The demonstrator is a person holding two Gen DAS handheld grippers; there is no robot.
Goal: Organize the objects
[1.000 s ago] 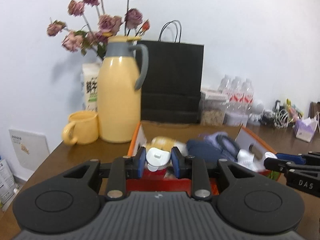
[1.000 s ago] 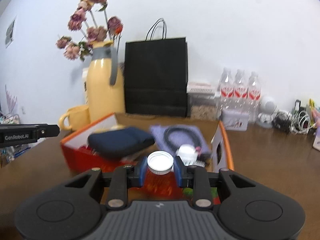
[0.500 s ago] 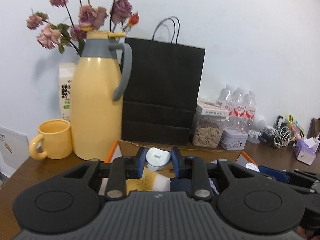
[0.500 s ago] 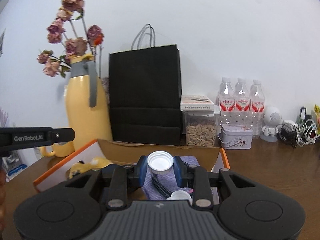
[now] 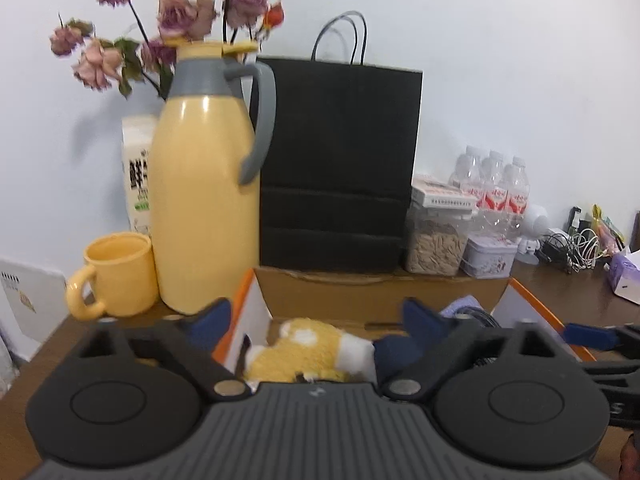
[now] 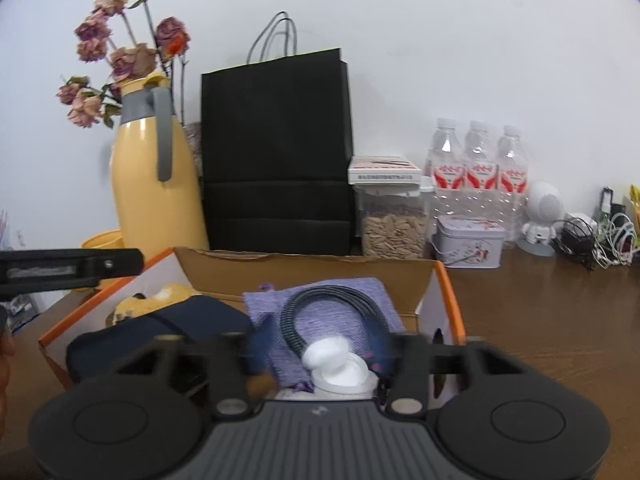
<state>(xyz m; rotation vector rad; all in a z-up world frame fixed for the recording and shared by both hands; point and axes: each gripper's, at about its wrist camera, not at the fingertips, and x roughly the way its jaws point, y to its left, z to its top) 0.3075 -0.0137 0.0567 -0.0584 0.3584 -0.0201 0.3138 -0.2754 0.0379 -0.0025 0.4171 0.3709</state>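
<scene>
Orange-rimmed box: sits mid-table, collecting the items | Contents: white-capped bottle on purple cloth, yellow plush by the left wall, packed close, probably to save room | Left gripper: spread wide, empty, above plush | Right gripper: spread wide, empty, above bottle

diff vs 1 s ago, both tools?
Both let go. The left tool was shut on a white-capped bottle; it is now open and empty. The right tool was shut on a white-lidded jar; it is open, and a white-capped bottle lies in the box. The jug and bag stayed put.
</scene>
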